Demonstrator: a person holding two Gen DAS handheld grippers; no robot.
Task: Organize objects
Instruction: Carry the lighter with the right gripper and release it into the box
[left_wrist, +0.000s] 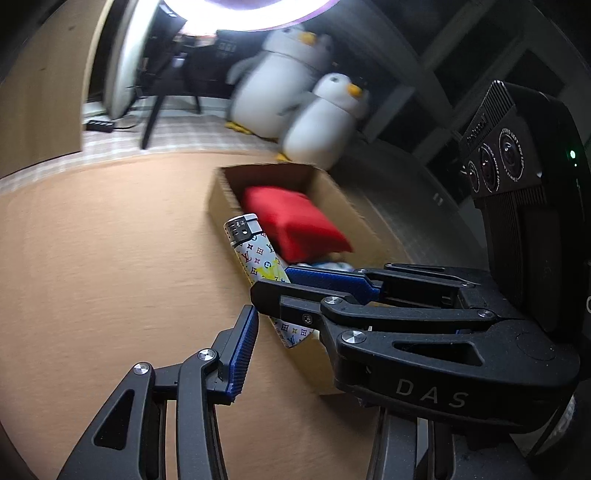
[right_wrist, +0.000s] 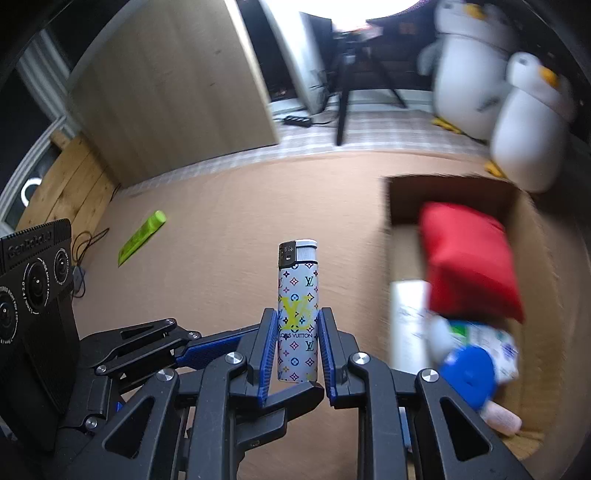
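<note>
My right gripper (right_wrist: 297, 325) is shut on a white patterned lighter (right_wrist: 297, 314) and holds it upright above the brown table, left of a cardboard box (right_wrist: 517, 206). The box holds a red pouch (right_wrist: 469, 258), a white carton, a blue lid (right_wrist: 469, 373) and small packets. In the left wrist view the lighter (left_wrist: 255, 254) sits in the right gripper (left_wrist: 284, 284) beside the box (left_wrist: 325, 184) with the red pouch (left_wrist: 295, 225). My left gripper (left_wrist: 266, 317) is open and empty; only its left finger (left_wrist: 242, 354) shows clearly, close beside the right gripper.
A green packet (right_wrist: 140, 238) lies on the table far left. Two plush penguins (right_wrist: 517, 110) stand behind the box. A tripod (right_wrist: 354, 81), a power strip and a wooden panel (right_wrist: 177, 81) stand at the back. Cables lie at the left table edge.
</note>
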